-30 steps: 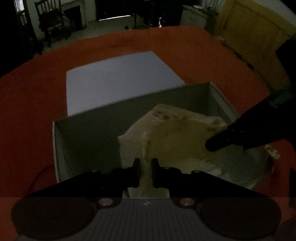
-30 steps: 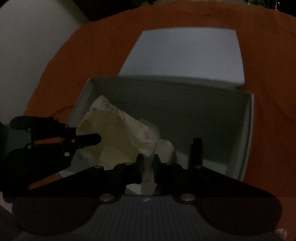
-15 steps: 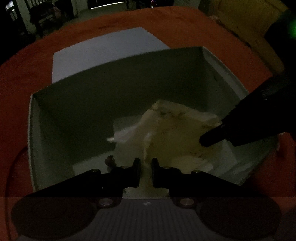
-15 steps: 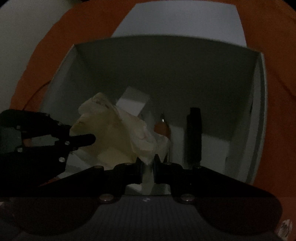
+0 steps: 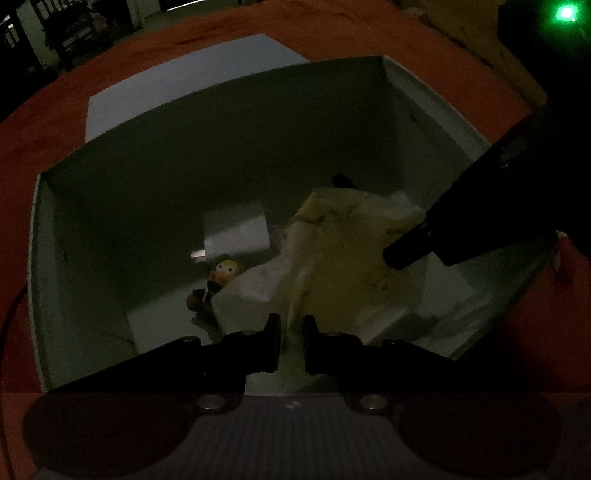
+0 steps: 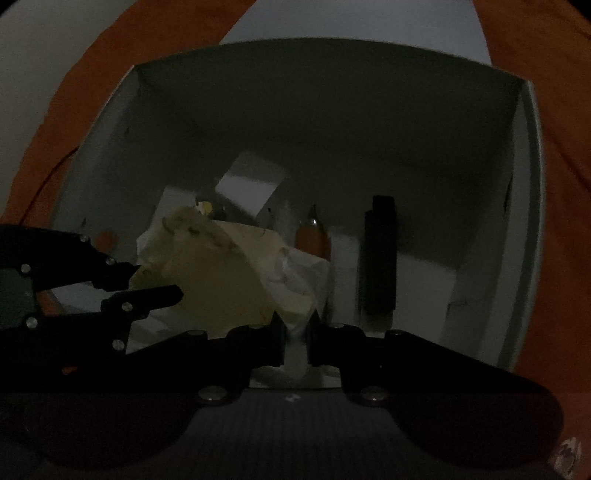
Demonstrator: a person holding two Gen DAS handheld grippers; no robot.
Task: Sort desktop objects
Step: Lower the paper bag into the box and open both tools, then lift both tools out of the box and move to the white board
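Dim light falls on an orange tablecloth (image 5: 22, 155), where a white box (image 5: 44, 258) stands open, both grippers reaching down into it. Nearest the left wrist camera, the left gripper (image 5: 291, 332) is clamped on one edge of a crumpled cream cloth (image 5: 340, 258); in the right wrist view, the right gripper (image 6: 295, 328) pinches the opposite edge of the same cloth (image 6: 221, 273). The cloth hangs between the two tools, low inside the box, over its contents. Just beyond it, on the box floor, lie a small figure (image 5: 225, 271) with a yellow head, an orange pen (image 6: 312, 236) and a black bar (image 6: 380, 258) standing against the inner wall; whether the cloth touches them cannot be told. Farther back sits a small white carton (image 6: 247, 188). Behind the box, its flat lid (image 5: 177, 81) rests on the tablecloth. Beyond the table, dark chairs (image 5: 70, 29) and a green lamp (image 5: 567, 13) show.
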